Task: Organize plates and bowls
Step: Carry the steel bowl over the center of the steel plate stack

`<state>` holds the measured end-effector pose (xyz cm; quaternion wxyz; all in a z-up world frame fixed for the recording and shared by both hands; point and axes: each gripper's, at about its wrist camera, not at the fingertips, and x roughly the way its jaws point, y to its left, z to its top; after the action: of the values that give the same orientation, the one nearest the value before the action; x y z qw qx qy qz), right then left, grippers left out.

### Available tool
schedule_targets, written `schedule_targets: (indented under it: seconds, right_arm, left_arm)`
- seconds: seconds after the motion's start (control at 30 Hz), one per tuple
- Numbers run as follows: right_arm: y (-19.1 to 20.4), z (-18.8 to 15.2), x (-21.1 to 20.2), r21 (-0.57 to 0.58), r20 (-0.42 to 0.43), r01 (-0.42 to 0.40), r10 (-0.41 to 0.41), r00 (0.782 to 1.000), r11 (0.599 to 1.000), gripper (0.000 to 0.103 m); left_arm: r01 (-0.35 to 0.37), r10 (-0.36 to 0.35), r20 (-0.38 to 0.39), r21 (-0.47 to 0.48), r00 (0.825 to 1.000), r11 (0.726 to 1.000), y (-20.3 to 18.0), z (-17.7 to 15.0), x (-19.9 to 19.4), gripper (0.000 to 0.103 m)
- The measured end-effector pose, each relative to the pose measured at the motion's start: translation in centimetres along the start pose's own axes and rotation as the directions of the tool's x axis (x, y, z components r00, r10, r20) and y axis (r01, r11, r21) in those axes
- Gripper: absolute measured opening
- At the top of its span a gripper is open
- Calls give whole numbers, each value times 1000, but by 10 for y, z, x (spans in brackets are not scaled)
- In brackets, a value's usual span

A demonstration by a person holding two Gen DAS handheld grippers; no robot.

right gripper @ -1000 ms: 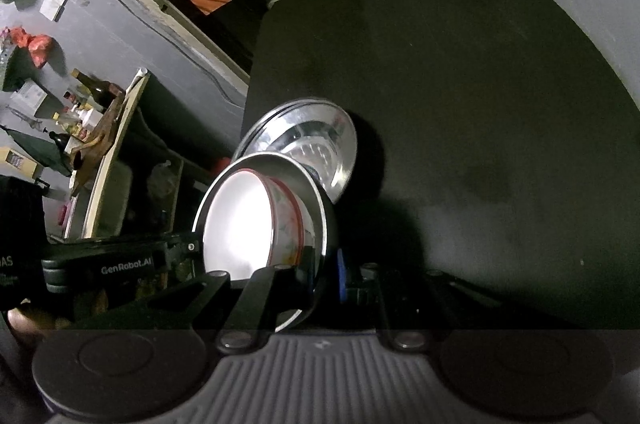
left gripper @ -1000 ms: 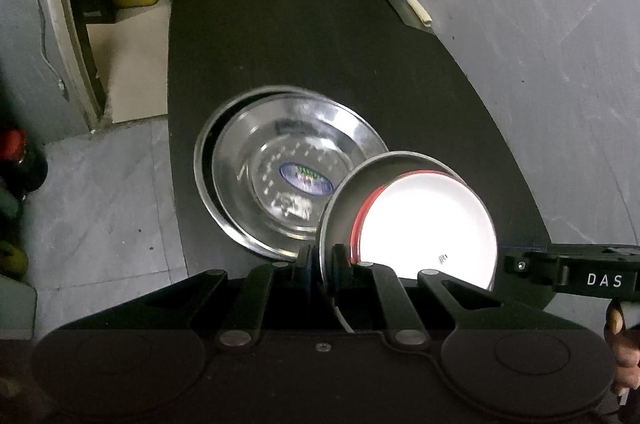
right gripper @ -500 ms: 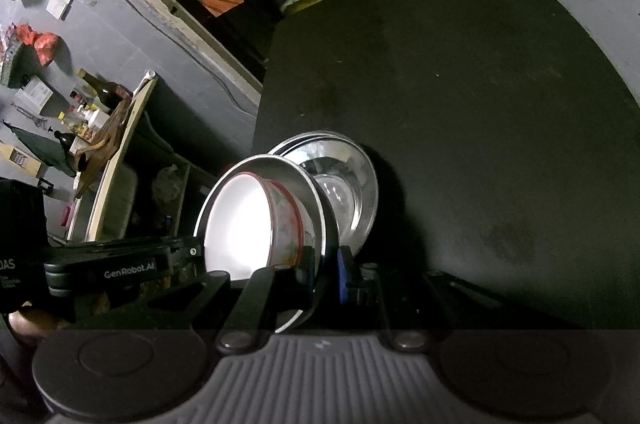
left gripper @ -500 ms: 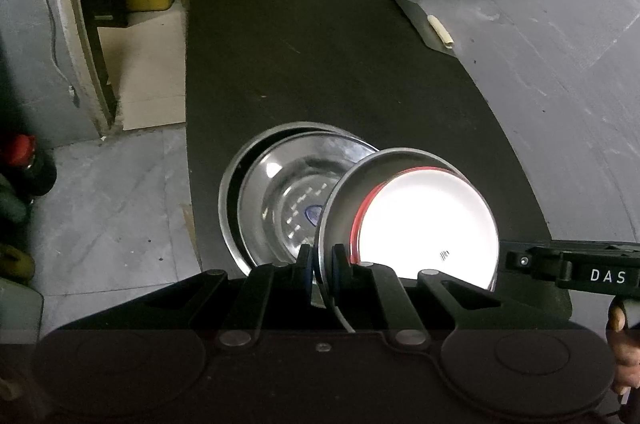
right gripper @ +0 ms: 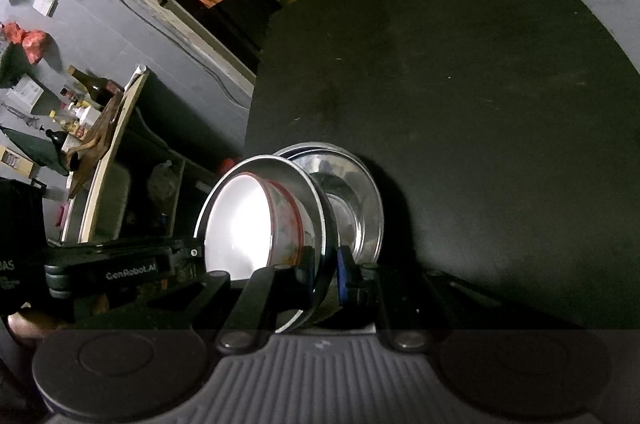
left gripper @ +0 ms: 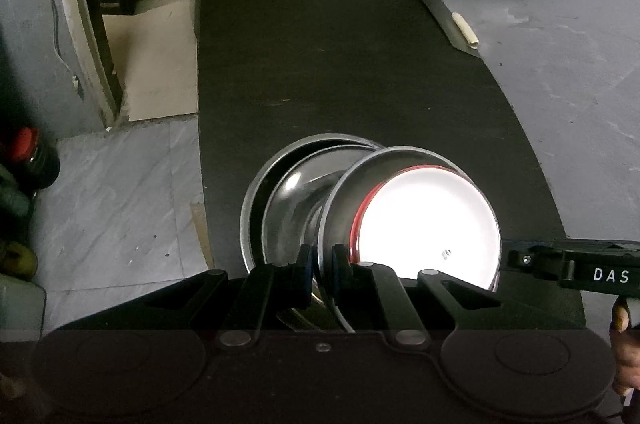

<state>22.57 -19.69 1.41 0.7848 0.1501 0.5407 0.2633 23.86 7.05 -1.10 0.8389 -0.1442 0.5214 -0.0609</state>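
We have both claws pinched tight on opposite edges of one steel plate (left gripper: pixel 404 160): the left gripper (left gripper: pixel 322 264) clamps its near-left rim, and the right gripper (right gripper: pixel 326 264) clamps the rim on the other side, so the plate hangs between our two hands. Inside it sits a white bowl with a red rim (left gripper: pixel 428 224), loose, with nothing but the plate's lip to keep it in. We carry this pair just above the stack of steel plates (left gripper: pixel 288 192) that lies at the near-left part of the black table (left gripper: pixel 340 64), partly over it. The main risk, as we judge it, is tilt: if one hand drops faster than the other, the bowl slides to the low side and could tip out. Each grip bites only a thin strip of smooth metal, so a twist between our hands could let the rim slip from the pads. If we lower off-centre, the carried plate would land on the stack's edge and rock or skid. The stack sits close to the table's left edge, so a knock could push it toward the floor.
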Motion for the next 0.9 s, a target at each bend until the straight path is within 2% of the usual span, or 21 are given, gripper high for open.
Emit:
schedule_targets:
  seconds: [0.33,0.9]
  right_arm:
    - [3,7,15,6,-14,-2,2,1000,1000,13]
    - [3,5,17,5,-17,1,0,1000,1000,13]
  left_arm:
    - [-11,11,-12,-13,1000,1000,11,3,8,9]
    - [-28,28,-15,-16,999,999,17,7,14,9]
